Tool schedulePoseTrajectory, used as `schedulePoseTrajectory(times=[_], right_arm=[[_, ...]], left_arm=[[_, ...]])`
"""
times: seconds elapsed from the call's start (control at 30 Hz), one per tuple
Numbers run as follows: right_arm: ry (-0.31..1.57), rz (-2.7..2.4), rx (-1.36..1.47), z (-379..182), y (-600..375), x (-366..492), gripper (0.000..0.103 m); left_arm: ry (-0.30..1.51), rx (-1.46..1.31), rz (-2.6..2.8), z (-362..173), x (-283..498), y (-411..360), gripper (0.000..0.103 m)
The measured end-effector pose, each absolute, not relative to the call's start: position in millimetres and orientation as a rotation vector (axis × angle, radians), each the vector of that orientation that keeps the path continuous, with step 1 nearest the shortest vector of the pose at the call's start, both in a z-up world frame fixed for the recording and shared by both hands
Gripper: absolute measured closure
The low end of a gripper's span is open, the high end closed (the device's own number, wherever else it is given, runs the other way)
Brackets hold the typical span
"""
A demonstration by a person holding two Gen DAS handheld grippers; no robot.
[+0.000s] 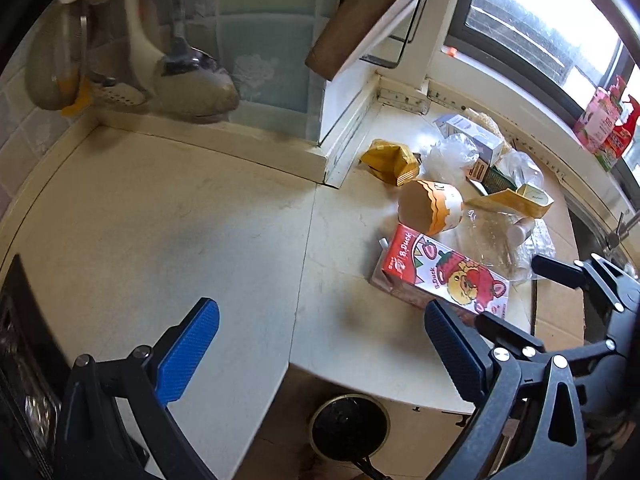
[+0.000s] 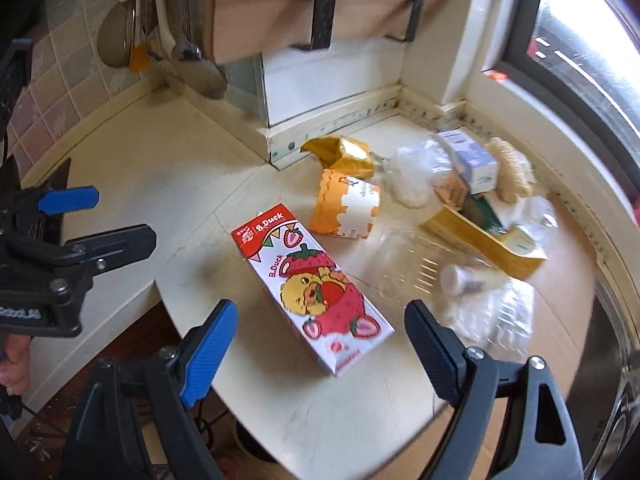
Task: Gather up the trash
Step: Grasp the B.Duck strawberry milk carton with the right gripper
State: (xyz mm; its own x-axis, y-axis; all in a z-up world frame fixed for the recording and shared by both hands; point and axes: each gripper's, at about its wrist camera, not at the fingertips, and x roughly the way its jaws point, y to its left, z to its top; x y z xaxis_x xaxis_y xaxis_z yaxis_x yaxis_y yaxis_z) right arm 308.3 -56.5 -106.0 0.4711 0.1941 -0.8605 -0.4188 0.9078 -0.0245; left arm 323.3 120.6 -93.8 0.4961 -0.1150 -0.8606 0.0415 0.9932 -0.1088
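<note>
A red and white B.Duck carton (image 2: 316, 284) lies flat on the cream counter; it also shows in the left wrist view (image 1: 444, 276). Behind it lie an orange paper cup (image 2: 346, 210), a crumpled yellow wrapper (image 2: 344, 152), clear plastic bags (image 2: 416, 174), a clear plastic bottle (image 2: 460, 280), a yellow box (image 2: 488, 240) and a small white box (image 2: 468, 160). My right gripper (image 2: 320, 344) is open and empty, just in front of the carton. My left gripper (image 1: 320, 336) is open and empty over the counter, left of the carton.
A round bin (image 1: 348, 428) stands on the floor below the counter edge. Ladles and spoons (image 1: 192, 76) hang on the tiled wall at the left. A wooden board (image 2: 320, 0) in a black rack overhangs the corner. A sink (image 2: 616, 360) is at the right, a window (image 1: 540, 20) behind.
</note>
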Motion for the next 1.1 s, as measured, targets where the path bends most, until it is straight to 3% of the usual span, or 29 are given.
schedulePoseTrajectory(times=[0.37,0.53,0.8,1.1], right_arm=[[1.129,0.467,-0.334,-153.0,-37.5,343.7,0.029],[1.121,0.489,-0.316,-150.3,-31.0,340.7,0.047],[1.083,0.510,-0.105,-116.6,-73.1,311.6,0.049],[0.906,0.238,0.179,-74.5,-156.8,279.5,0.049]], left_arm=[[1.084,-0.043,-0.223,-113.2,354.7,131.2,0.010],[1.076,-0.048,-0.268,-111.1,355.3,125.7,0.010],[1.056,-0.065,-0.352,-103.4,359.1,105.7,0.010],[1.004,-0.076,-0.345,-109.8,378.0,65.7,0.010]])
